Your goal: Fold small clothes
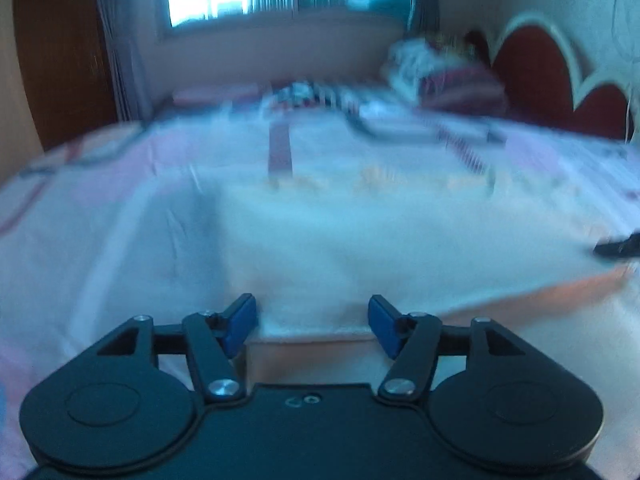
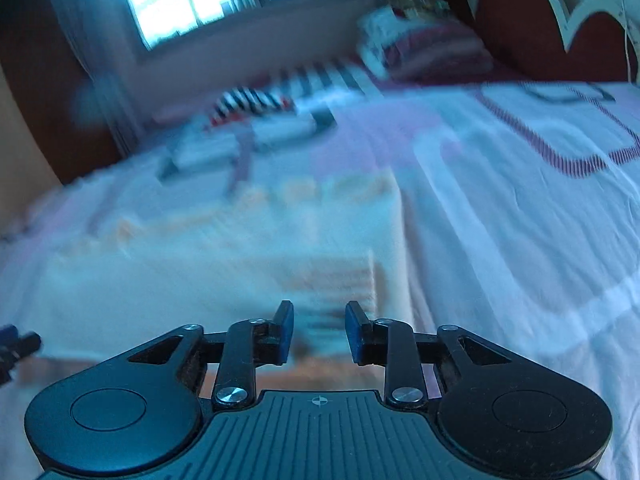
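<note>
Our left gripper (image 1: 312, 322) has its blue fingers (image 1: 240, 322) apart, holding nothing, over the near edge of a white garment (image 1: 320, 232) spread on the bed (image 1: 80, 200). Our right gripper (image 2: 319, 330) also shows fingers (image 2: 285, 330) apart above that garment's near right corner (image 2: 240, 264). Blurred striped clothes (image 2: 256, 102) lie far behind.

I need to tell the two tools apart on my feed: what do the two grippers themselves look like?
Both are matte black with blue finger pads, silver pivot screws and two round discs on the body. The left gripper has a smooth top plate with a small mark near its front edge. The right gripper has a ribbed top plate bearing a small crosshair mark. No cables or sleeves show.
</note>
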`<state>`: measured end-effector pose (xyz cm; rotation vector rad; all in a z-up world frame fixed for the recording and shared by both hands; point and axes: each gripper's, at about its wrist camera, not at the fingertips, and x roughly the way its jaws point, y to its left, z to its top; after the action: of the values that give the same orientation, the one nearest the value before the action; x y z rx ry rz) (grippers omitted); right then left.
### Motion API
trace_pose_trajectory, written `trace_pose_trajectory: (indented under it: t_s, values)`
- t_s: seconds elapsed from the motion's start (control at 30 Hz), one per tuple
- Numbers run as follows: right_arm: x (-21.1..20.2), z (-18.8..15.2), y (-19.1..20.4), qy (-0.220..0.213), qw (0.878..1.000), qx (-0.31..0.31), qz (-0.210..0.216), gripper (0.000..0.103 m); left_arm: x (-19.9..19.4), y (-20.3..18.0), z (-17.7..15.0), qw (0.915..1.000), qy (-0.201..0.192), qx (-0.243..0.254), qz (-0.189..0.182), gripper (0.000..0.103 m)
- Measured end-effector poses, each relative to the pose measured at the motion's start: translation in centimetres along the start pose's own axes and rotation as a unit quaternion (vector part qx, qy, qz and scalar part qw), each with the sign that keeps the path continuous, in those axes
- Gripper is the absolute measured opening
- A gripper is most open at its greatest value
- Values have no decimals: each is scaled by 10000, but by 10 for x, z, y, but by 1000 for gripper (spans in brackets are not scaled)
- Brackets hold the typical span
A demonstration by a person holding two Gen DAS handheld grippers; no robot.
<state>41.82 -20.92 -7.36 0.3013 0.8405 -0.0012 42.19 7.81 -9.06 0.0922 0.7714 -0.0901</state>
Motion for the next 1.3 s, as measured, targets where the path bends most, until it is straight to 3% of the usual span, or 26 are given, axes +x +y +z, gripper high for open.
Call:
trace_pose_trajectory:
  t_s: [0.13,0.27,0.37,0.43,0.53,0.63,0.73,0.83,0.97,1.07,1.2,1.3]
  values:
    - [-11,9,3,-424,9989,-95,182,26,1,5,19,9989,-381,-157,-218,60]
    - [13,24,18,-382,9981,-259,396,26,30,2,50,9986,-453,75,-264,62]
    - [39,27,29,-264,9973,-588,358,26,68,13,58,9997,-110,195,-115,70]
    - [50,28,19,-278,9987,-387,158,26,73,35,55,9994,-185,-175,-246,72]
    - [42,37,17,-374,9991,-168,113,26,51,40,59,9972,-401,-628,-115,63]
    - [34,34,56,-441,9942,-448,876,26,33,14,58,9951,-637,-580,-480,68]
    - [40,27,80,-283,9915,-683,1071,26,33,-27,52,9959,-473,-199,-744,70]
    - [51,14,96,-96,9895,-1008,1035,26,39,-42,39,9975,-299,112,-633,70]
    - [40,10,58,-182,9943,-864,591,26,26,-12,19,9989,-308,44,-365,70]
    - [26,4,15,-259,9968,-700,289,26,13,9,16,9984,-140,-475,-277,67]
    - [2,3,5,-438,9975,-420,362,26,-2,-9,20,9976,-406,-491,-258,67]
    - [-9,-3,16,-417,9964,-426,598,26,1,-26,12,9992,-265,-174,-233,68]
